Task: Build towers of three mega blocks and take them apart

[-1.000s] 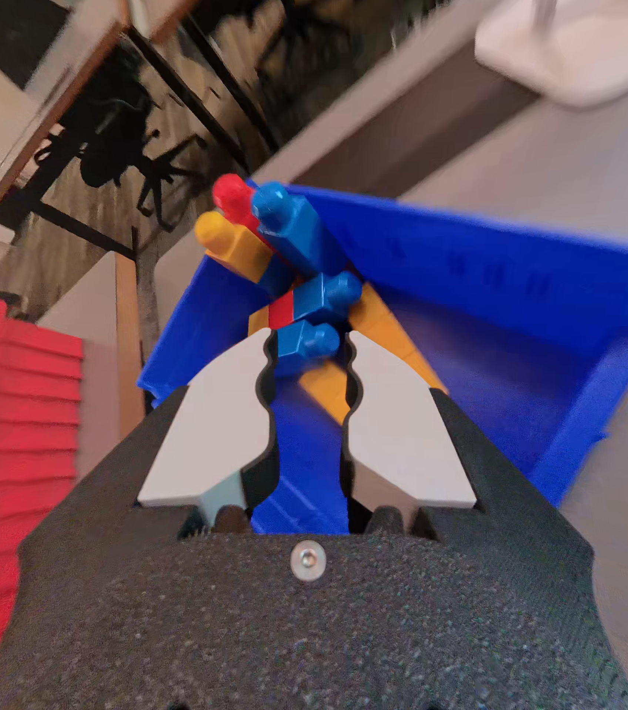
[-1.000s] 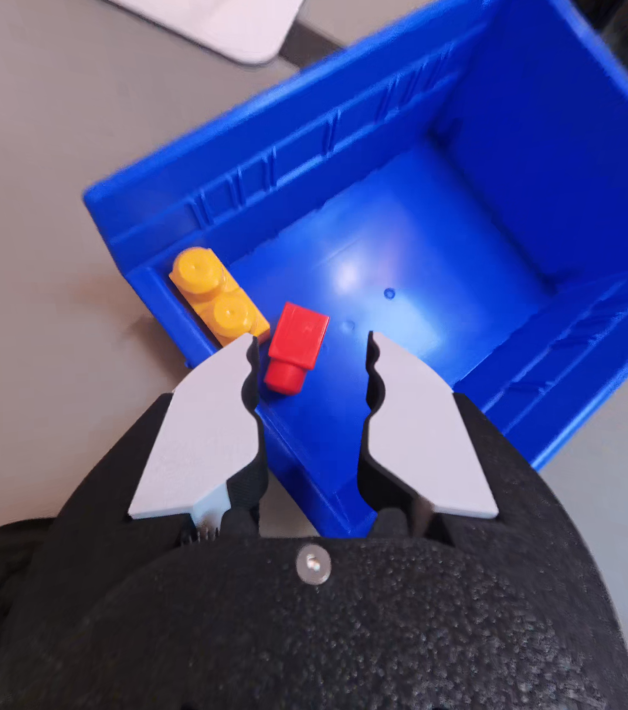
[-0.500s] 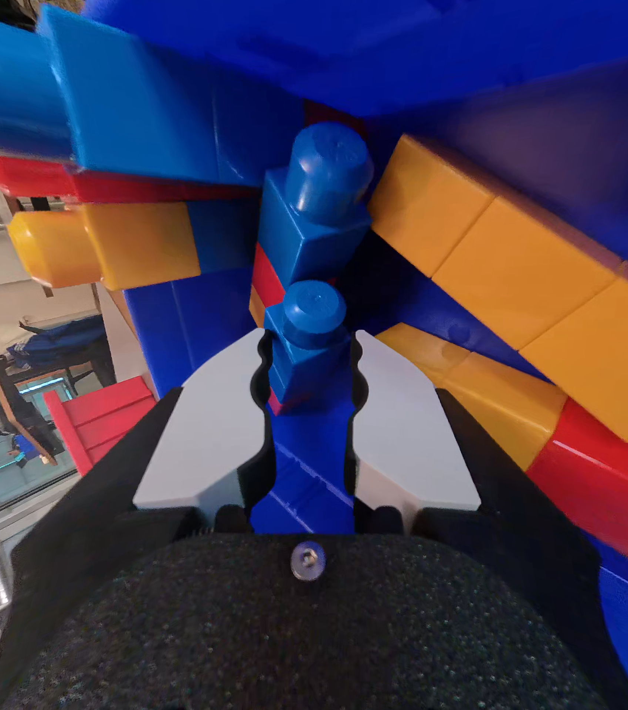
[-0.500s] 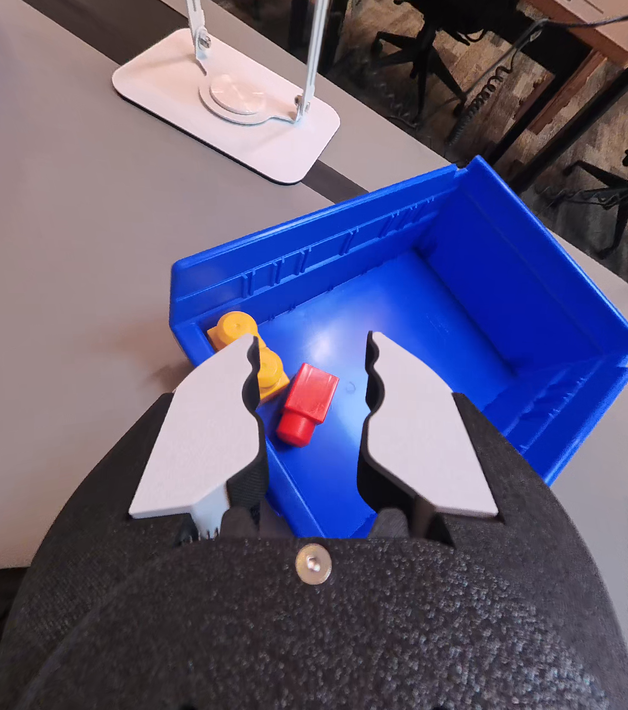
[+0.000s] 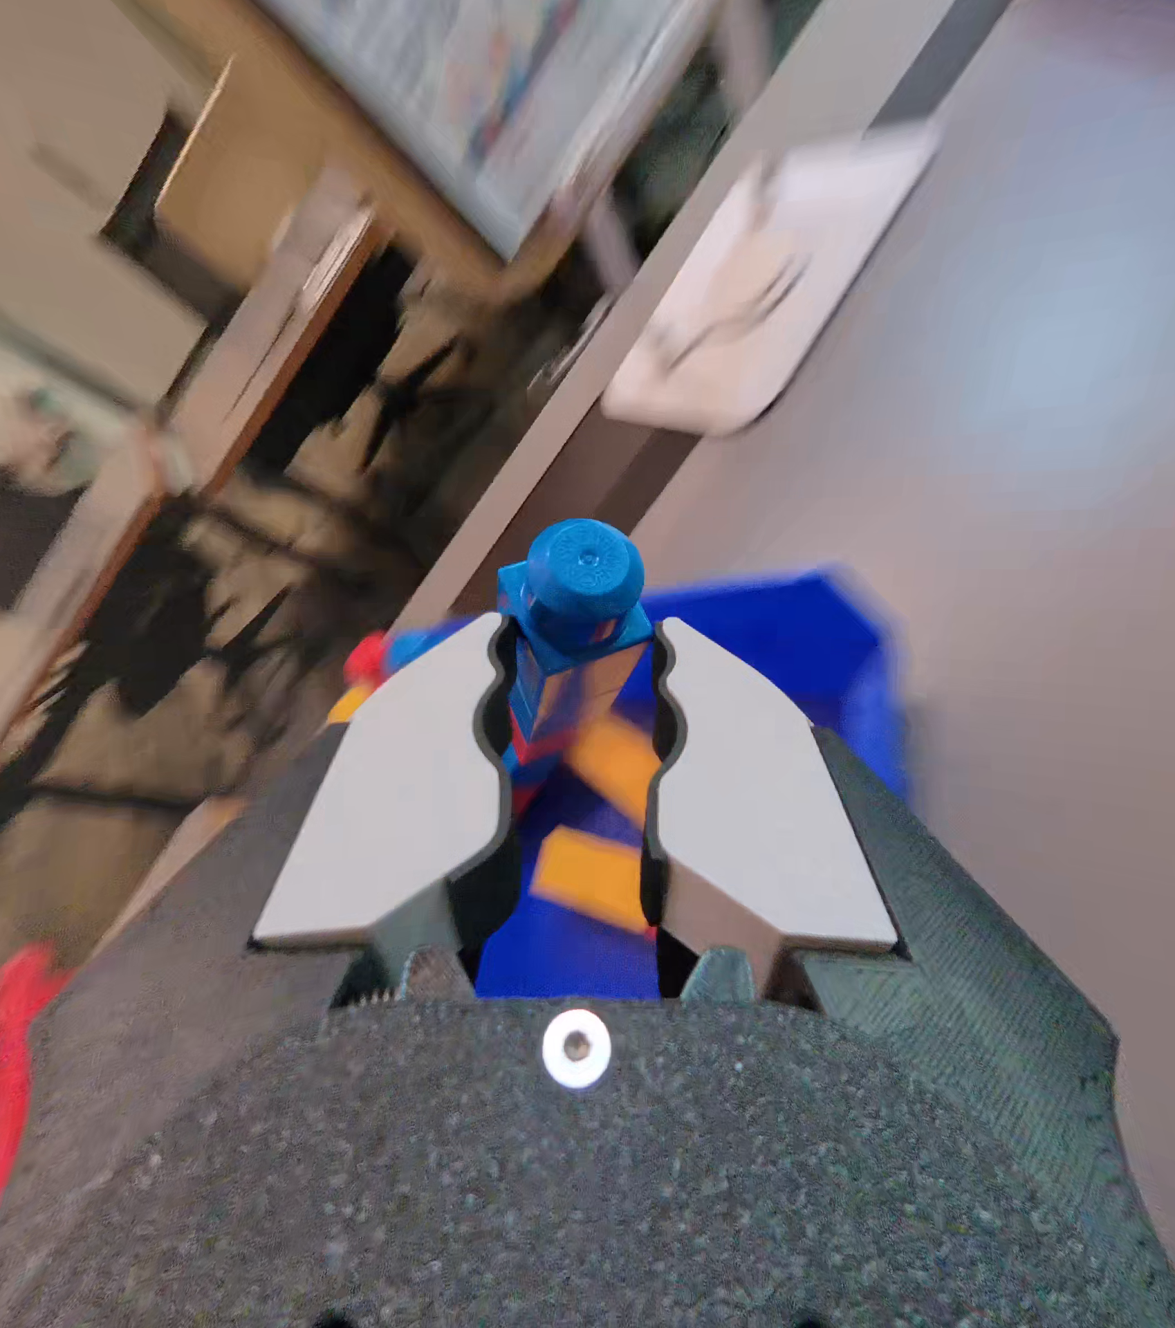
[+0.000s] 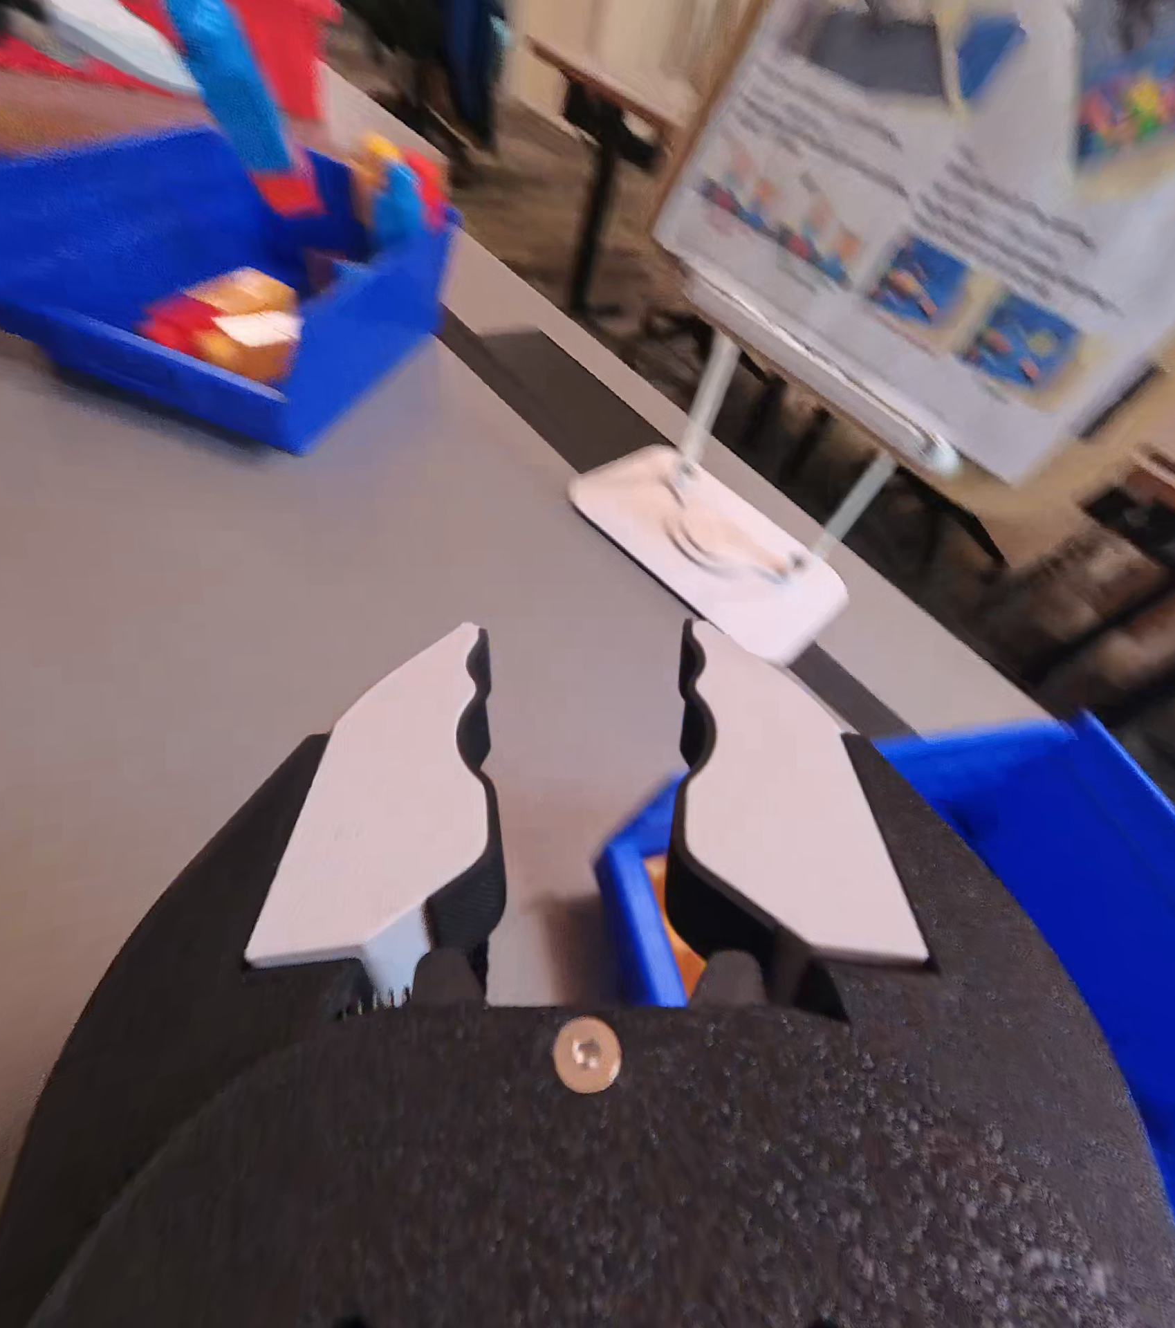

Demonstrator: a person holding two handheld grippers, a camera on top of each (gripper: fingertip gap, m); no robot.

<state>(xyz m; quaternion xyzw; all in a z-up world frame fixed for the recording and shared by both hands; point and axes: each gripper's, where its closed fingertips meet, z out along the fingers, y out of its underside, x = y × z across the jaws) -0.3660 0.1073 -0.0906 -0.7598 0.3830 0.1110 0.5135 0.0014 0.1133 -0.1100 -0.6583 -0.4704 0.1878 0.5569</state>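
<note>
Left gripper (image 5: 577, 632), jaws clamped on a blue block (image 5: 570, 632) with a red piece beneath, above the full bin (image 5: 821, 647). Right gripper (image 6: 584, 639), jaws apart, empty, its bin (image 6: 1073, 826) at four o'clock. Risk: the stack twisting loose mid-swing, gripped only at its top.

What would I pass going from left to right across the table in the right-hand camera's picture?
Far blue plastic bin of red and yellow blocks → the camera's own grey-fingered gripper, open and empty → flat white stand base → near blue plastic bin at the right edge.
</note>
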